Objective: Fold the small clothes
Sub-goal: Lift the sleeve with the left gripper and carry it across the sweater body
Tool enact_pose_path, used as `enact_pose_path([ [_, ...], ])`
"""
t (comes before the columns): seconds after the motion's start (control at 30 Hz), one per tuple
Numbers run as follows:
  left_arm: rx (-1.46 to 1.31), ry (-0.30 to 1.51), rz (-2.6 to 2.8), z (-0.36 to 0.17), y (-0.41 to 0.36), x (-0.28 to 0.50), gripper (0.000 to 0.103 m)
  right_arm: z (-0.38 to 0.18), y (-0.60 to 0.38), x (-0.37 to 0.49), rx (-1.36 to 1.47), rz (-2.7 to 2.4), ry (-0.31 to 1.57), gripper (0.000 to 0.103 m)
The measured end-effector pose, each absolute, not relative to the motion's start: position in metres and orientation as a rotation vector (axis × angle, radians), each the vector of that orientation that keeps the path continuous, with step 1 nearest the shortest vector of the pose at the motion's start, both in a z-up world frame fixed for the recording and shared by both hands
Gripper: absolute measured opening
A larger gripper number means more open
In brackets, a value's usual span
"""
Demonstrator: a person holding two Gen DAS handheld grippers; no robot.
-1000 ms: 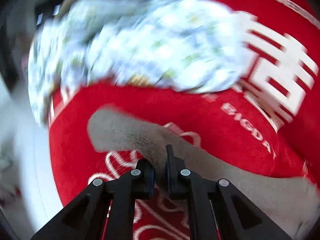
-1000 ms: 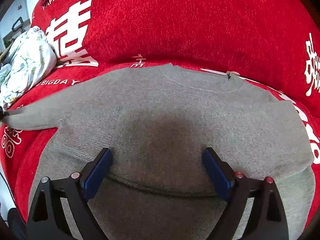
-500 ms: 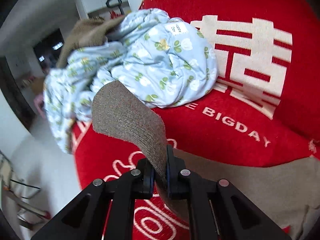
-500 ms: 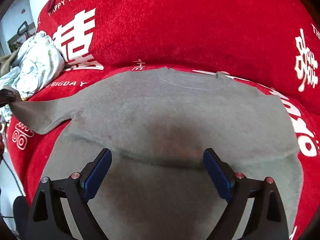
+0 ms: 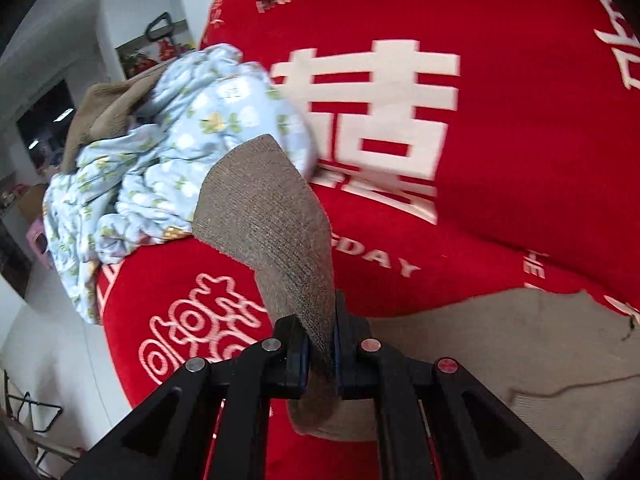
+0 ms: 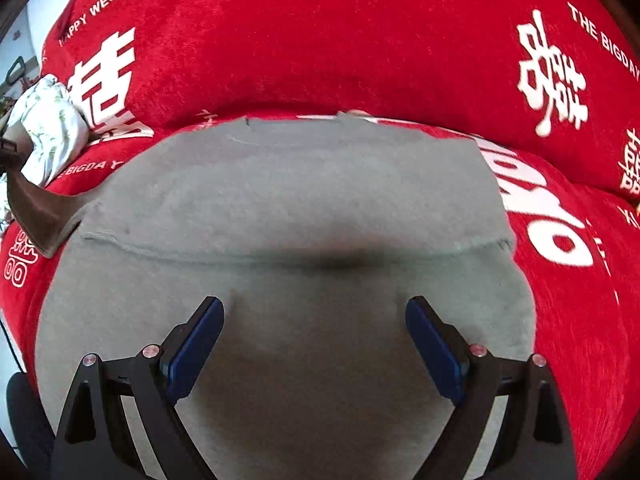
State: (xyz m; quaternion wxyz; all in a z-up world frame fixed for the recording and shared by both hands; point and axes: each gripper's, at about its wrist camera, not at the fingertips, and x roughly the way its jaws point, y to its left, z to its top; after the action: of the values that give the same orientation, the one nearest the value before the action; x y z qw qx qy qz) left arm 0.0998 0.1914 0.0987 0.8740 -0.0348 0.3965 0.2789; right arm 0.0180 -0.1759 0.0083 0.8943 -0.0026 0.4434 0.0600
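Left wrist view: left gripper (image 5: 319,342), jaws clenched on grey sweater sleeve (image 5: 276,216), lifted before floral garment pile (image 5: 160,168). Right wrist view: right gripper (image 6: 315,342), jaws released, above grey sweater (image 6: 288,200) spread flat on red sofa cover (image 6: 360,40).
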Motion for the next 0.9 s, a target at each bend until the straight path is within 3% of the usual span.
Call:
enact_pose_path([
  [0.47, -0.071, 0.919, 0.473, 0.081, 0.123, 0.113, 0.01, -0.005, -0.177, 0.012, -0.039, 0.121, 0.882, 0.102],
  [0.9, 0.028, 0.951, 0.346, 0.072, 0.041, 0.118, 0.01, -0.007, -0.18, 0.009, -0.025, 0.143, 0.863, 0.103],
])
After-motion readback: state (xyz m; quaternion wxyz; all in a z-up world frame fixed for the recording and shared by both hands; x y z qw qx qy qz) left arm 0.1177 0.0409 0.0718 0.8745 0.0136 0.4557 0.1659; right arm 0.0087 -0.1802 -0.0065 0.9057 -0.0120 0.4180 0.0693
